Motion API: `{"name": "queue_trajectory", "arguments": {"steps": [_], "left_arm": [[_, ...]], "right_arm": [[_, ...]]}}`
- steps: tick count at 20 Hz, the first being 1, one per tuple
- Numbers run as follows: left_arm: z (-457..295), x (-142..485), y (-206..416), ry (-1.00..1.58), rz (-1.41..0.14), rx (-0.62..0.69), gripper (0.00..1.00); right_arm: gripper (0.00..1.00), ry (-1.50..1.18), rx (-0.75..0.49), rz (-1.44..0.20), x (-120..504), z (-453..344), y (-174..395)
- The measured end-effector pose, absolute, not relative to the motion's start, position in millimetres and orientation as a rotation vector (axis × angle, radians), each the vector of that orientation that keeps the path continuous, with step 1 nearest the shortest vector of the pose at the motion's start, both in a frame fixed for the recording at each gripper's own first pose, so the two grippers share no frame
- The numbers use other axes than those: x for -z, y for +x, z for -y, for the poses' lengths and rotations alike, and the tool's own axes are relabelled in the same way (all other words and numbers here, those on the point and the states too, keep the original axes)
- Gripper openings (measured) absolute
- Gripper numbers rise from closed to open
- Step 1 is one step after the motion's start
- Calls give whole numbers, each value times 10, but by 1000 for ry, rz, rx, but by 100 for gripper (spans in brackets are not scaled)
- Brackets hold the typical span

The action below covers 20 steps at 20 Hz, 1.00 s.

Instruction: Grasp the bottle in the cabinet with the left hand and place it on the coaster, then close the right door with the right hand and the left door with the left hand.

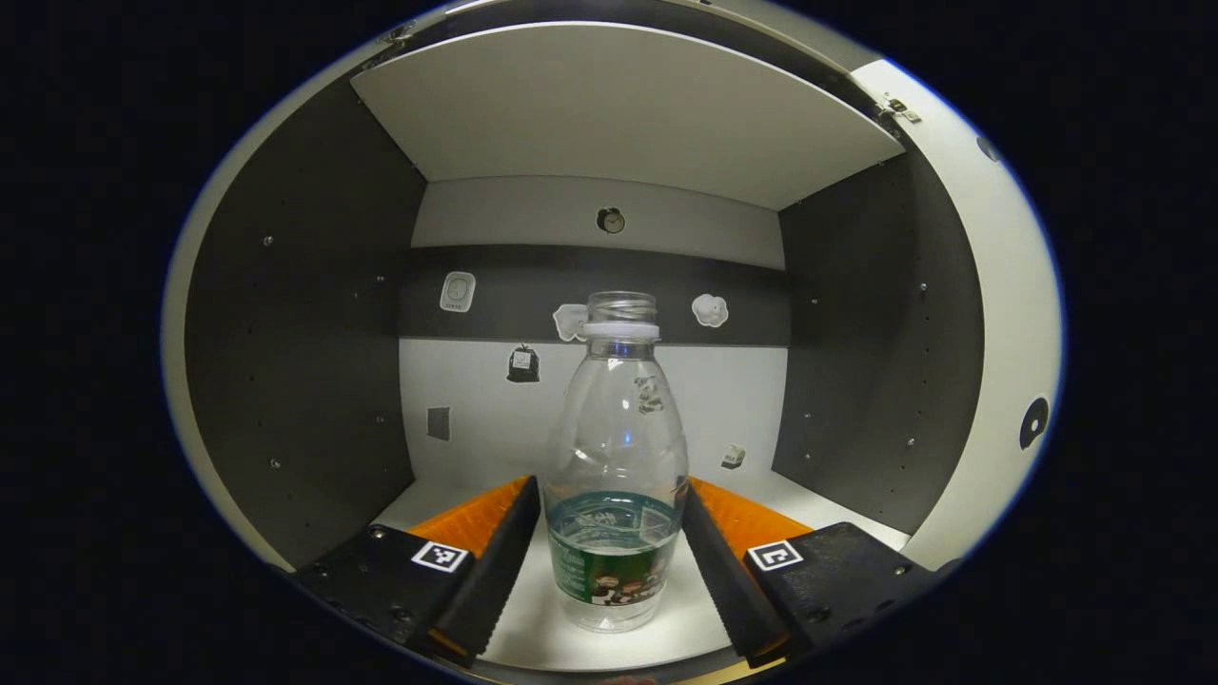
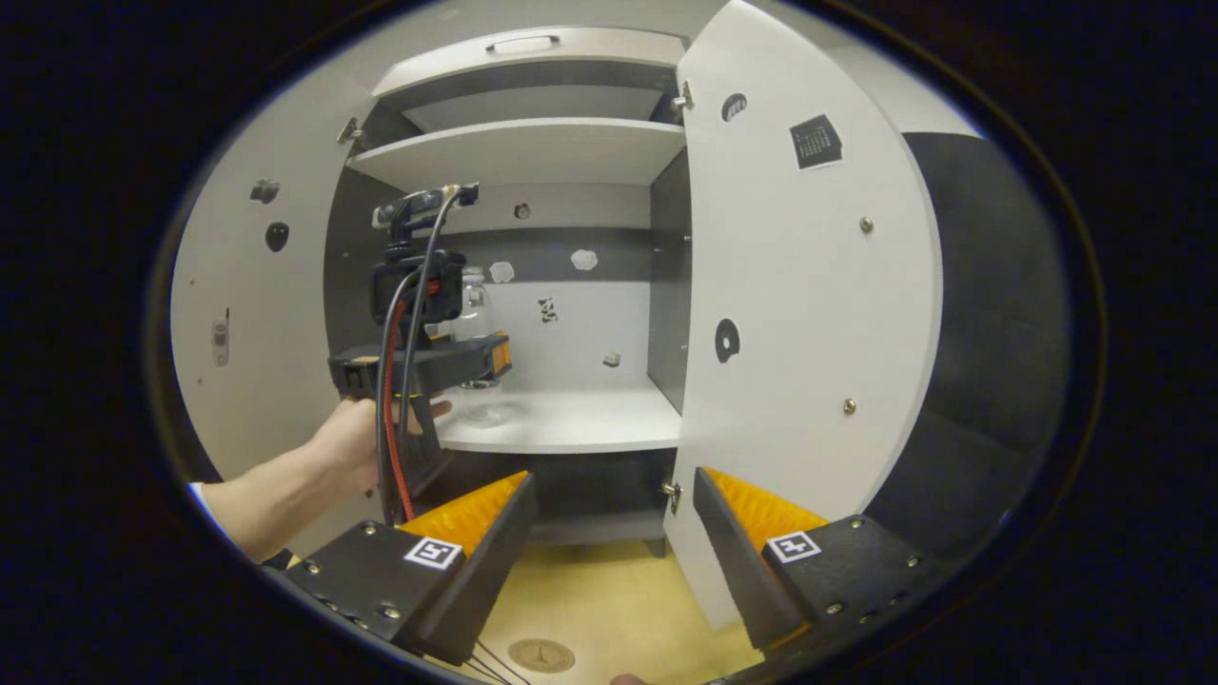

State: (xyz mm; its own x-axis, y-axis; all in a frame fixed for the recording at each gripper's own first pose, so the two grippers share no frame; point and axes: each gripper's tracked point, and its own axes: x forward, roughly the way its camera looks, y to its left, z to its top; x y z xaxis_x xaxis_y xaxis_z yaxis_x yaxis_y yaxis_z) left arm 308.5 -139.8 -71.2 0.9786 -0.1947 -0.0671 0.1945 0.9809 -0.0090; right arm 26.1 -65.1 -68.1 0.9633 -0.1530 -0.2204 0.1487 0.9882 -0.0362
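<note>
No wording, brand or number can be read: the green band label [image 1: 609,561] on the clear plastic bottle [image 1: 617,457] is too blurred, and the small stickers [image 1: 522,364] on the cabinet's far white back wall [image 1: 495,400] carry pictures, no legible lettering.

Left gripper reached forward with jaws spread; right gripper held back and low, jaws apart.

Left gripper [image 1: 614,561]: level, pointing straight ahead, both fingers [image 1: 495,561] extended and well separated, neither seen pressing on anything. In the right gripper view the same left gripper [image 2: 476,357] sits farther off, held from below by a hand [image 2: 357,438], bare forearm running down-left to a sleeve edge, cables hanging from its rear. Right gripper [image 2: 614,552]: fingers [image 2: 476,561] spread wide with nothing between them, aimed forward and slightly downward.
</note>
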Motion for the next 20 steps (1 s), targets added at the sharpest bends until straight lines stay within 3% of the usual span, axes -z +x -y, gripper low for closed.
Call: {"name": "queue_trajectory", "arguments": {"steps": [1,4,13,20], "left_arm": [[1381,720,3088,-1,-72,190,82],[1372,666,2968,-18,-75,202,80],[1238,178,2380,-12,26,196,80],[1165,357,1604,37,28,191,80]], "right_arm": [[100,-19,155,-225,686,666,250],[100,-5,146,-222,682,666,215],[100,19,99,-214,697,613,16],[100,39,95,-237,833,707,-247]]}}
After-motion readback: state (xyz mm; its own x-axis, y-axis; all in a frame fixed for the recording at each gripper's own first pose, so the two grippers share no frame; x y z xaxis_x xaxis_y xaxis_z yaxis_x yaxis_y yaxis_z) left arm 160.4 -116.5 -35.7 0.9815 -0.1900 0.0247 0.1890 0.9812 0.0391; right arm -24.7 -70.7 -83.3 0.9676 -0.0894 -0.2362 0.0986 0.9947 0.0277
